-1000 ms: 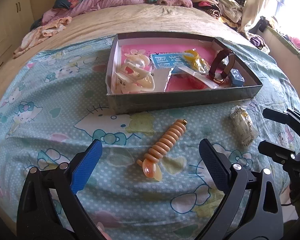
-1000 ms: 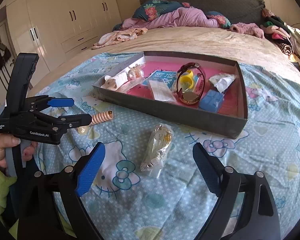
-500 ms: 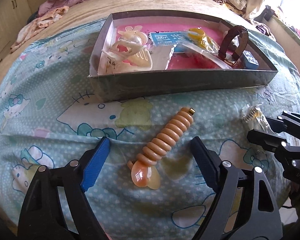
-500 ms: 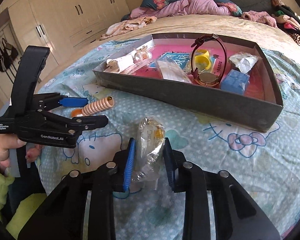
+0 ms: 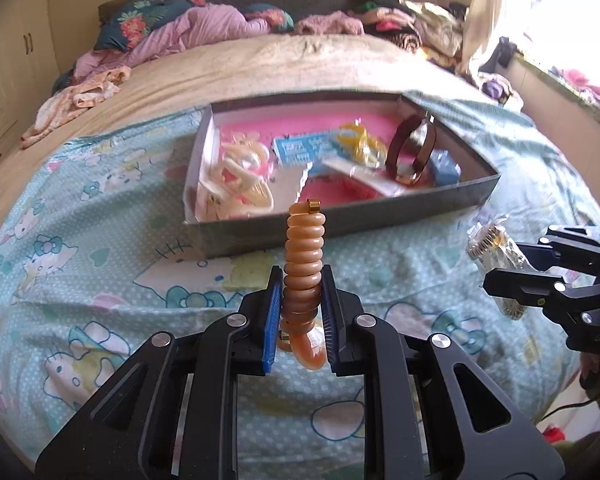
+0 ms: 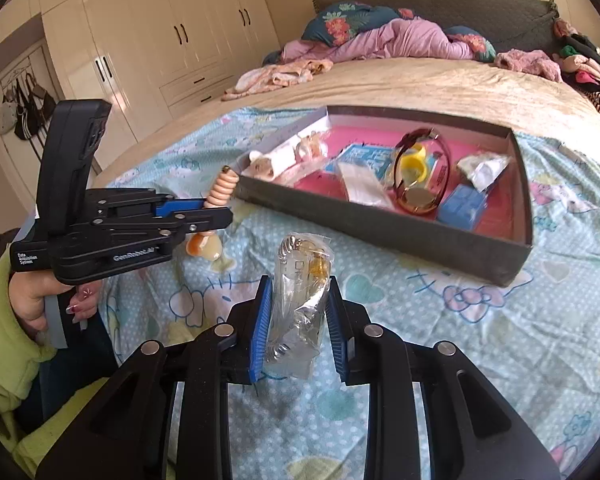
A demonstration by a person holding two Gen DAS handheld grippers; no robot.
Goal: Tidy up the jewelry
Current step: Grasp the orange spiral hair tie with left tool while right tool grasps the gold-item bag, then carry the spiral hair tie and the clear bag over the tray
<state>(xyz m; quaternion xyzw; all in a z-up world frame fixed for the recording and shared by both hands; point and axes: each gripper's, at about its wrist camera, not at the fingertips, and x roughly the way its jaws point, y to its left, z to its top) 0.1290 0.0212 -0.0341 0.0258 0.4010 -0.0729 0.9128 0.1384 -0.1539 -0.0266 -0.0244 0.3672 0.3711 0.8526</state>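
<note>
My left gripper (image 5: 300, 312) is shut on an orange beaded bracelet (image 5: 303, 264) and holds it upright above the bedspread; it also shows in the right wrist view (image 6: 220, 190). My right gripper (image 6: 296, 320) is shut on a clear plastic bag of jewelry (image 6: 300, 292), lifted off the bed; the bag also shows in the left wrist view (image 5: 496, 248). The grey box with a pink lining (image 5: 400, 220) lies beyond both grippers and holds a brown watch (image 5: 412, 152), hair clips (image 5: 240, 184), a yellow ring (image 6: 414, 164) and a blue cube (image 6: 462, 204).
The box sits on a Hello Kitty bedspread (image 5: 100, 240). Piled clothes and pillows (image 5: 204, 28) lie at the head of the bed. White wardrobes (image 6: 160, 40) stand on the left. A window (image 5: 560, 20) is at the right.
My left gripper closed on the orange bracelet and lifted it upright. My right gripper, shut on the bag, has risen with it off the bedspread.
</note>
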